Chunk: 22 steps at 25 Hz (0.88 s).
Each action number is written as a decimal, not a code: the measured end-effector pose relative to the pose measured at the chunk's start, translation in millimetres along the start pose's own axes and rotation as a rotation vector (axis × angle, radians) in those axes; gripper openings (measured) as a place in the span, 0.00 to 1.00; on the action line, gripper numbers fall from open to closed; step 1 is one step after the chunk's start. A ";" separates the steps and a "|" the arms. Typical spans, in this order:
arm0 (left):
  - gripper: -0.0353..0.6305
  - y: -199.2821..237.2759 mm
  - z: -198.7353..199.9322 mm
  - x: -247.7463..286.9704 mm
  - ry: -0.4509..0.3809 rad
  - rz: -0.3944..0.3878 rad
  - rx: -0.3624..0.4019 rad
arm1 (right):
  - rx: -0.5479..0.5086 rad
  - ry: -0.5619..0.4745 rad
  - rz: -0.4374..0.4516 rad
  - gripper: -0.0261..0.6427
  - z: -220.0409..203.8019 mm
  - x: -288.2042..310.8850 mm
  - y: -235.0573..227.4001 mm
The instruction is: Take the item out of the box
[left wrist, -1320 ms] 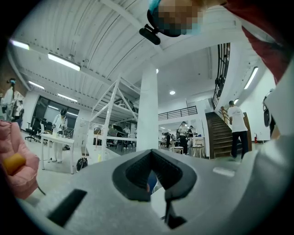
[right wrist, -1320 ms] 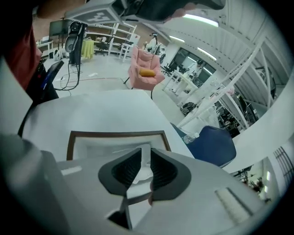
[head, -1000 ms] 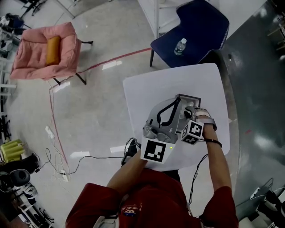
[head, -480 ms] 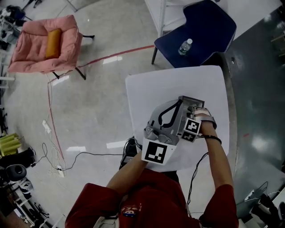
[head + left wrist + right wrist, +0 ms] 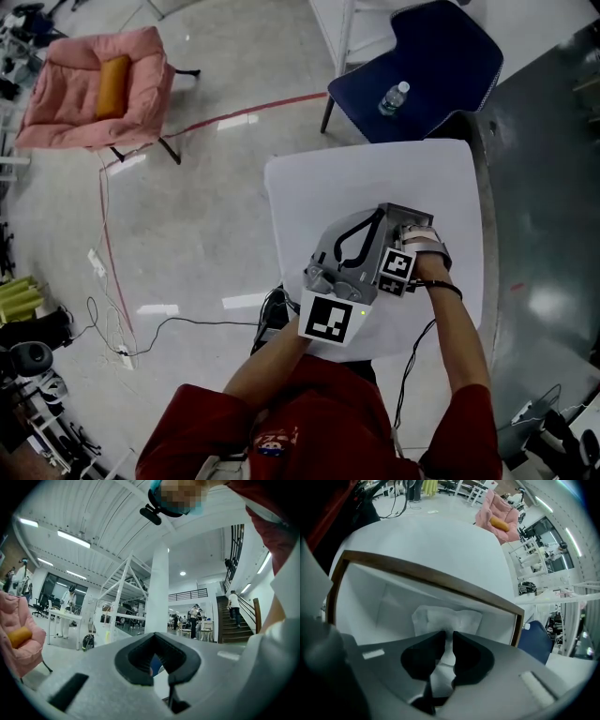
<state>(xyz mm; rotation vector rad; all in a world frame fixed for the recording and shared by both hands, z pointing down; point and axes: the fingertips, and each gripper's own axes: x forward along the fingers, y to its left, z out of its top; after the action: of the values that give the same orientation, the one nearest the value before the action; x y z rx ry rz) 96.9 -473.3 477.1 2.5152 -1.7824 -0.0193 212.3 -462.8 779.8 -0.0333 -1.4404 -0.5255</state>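
White worktop [image 5: 309, 187], open hall [image 5: 197, 573] | right fingers [image 5: 465, 649] just closing, I see them pinching the wrapped packet [image 5: 445, 616] inside the box [image 5: 426, 575] | left fingers [image 5: 129, 667] closed, empty | my worry: thin wrap slips, unheld box lifts.

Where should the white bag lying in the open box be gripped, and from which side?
Pinch the raised middle fold of the bag, coming from above through the open top of the box; its walls block any sideways approach.

The item [image 5: 449, 617] lies in the box [image 5: 431, 577] on the table [image 5: 375, 173], a bottle [image 5: 394, 97] on the chair [image 5: 431, 56] behind.
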 end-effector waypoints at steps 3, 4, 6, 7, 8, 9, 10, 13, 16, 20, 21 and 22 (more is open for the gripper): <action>0.06 0.8 1.2 0.3 0.001 0.000 0.005 | -0.022 0.027 0.014 0.11 -5.0 -4.2 0.2; 0.06 2.1 1.8 0.0 0.000 0.000 0.007 | -0.025 0.029 0.014 0.11 -5.3 -5.2 -0.2; 0.06 4.9 2.1 -1.7 0.001 0.001 0.013 | -0.020 0.020 0.009 0.10 -2.8 -4.9 -0.1; 0.06 5.5 2.0 -2.7 0.001 0.002 0.015 | -0.007 0.008 0.001 0.09 -0.5 -3.3 0.3; 0.06 5.6 2.1 -3.5 0.002 0.002 0.017 | 0.009 -0.006 -0.009 0.08 1.5 -1.2 0.4; 0.06 5.3 2.5 -3.9 0.001 0.003 0.018 | 0.021 -0.012 -0.015 0.08 2.3 -0.6 0.3; 0.06 4.9 3.2 -3.9 0.000 0.003 0.017 | 0.026 -0.007 -0.013 0.07 1.3 -2.2 0.1; 0.06 3.8 6.0 -3.7 -0.005 0.001 0.013 | 0.040 0.006 -0.011 0.06 -1.9 -6.6 -2.0; 0.06 2.3 7.2 -6.4 -0.007 -0.008 0.018 | 0.060 0.014 -0.019 0.05 -4.5 -12.1 -1.9; 0.06 -1.3 11.3 -10.0 -0.018 -0.017 0.029 | 0.109 0.008 -0.013 0.05 -6.1 -24.6 2.3; 0.06 -1.6 12.6 -11.1 -0.020 -0.019 0.033 | 0.116 0.011 -0.013 0.05 -6.5 -27.1 3.1; 0.06 -2.0 14.0 -12.4 -0.022 -0.021 0.037 | 0.124 0.011 -0.018 0.05 -6.3 -29.8 3.2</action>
<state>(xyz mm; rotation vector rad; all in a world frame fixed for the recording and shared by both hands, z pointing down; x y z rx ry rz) 94.0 -461.5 462.6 2.5694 -1.7803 -0.0158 218.2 -452.5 751.6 0.0813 -1.4609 -0.4499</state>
